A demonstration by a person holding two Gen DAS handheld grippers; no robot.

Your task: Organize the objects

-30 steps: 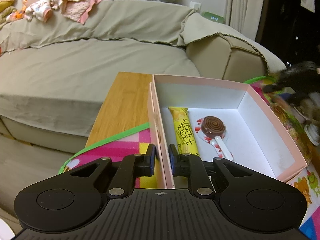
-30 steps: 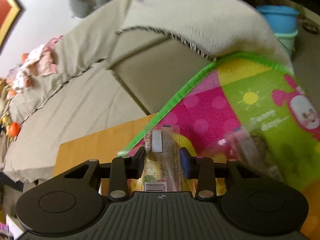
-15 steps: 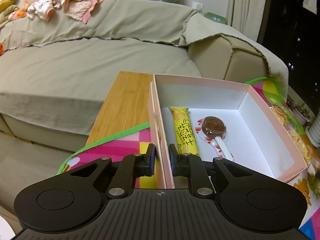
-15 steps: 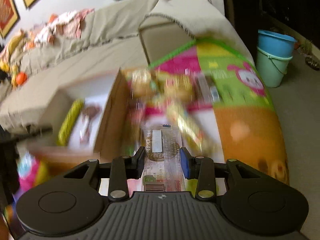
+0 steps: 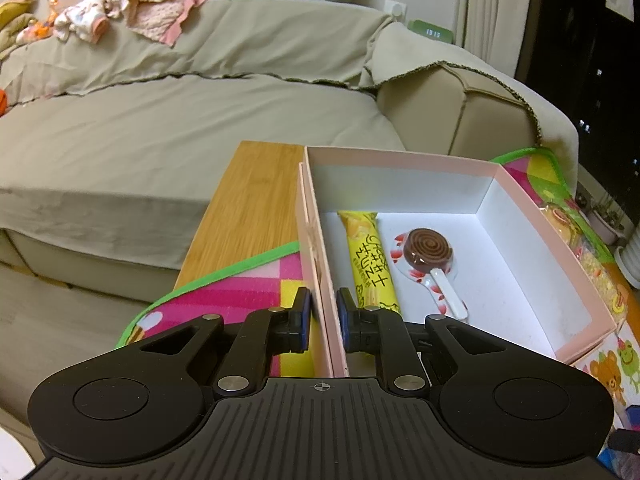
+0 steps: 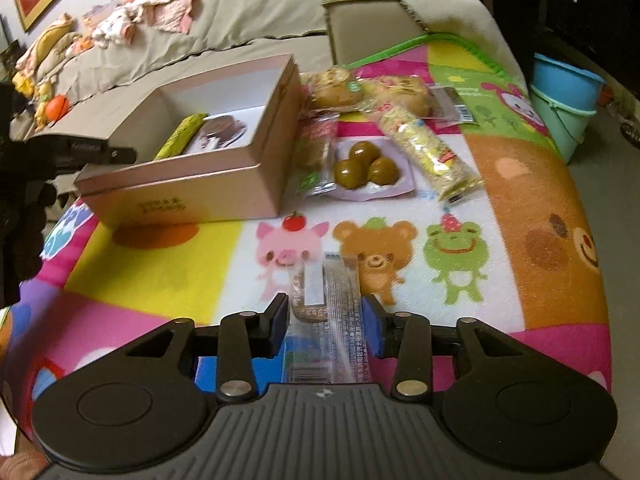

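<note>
Since half a second ago we log one change: the right hand-held gripper (image 6: 324,326) has swung to look down over the surface (image 6: 160,264), its view now sharp where it was blurred; the left has not shifted.

Item 1, left hand-held gripper (image 5: 322,318): clamped on the near left wall of the box (image 5: 532,240), one pad outside, one inside. We judge it is steadying the box.

Item 2, right hand-held gripper: clenched on a packet (image 6: 326,312), clear wrapper with a brown biscuit-like piece inside, held above the printed mat (image 6: 532,184), well short of the box.

Item 3, box: pink, open, on the mat at the left of the surface. Contents: yellow stick (image 5: 370,260) along the left wall; lollipop (image 5: 428,246) just beside it.

Item 4, loose on the mat, right of the box: buns (image 6: 334,88), long bar (image 6: 428,152), tray of balls (image 6: 366,166), other wrapped snacks touching the box wall.

Step in hand, as we judge it: carrying the packet to the box.

Next move calls for: bringing the packet up and left over the near wall, lowering it onto bare floor right of the lollipop, then releasing. We keep clear of the left hand-held gripper at the left wall.
</note>
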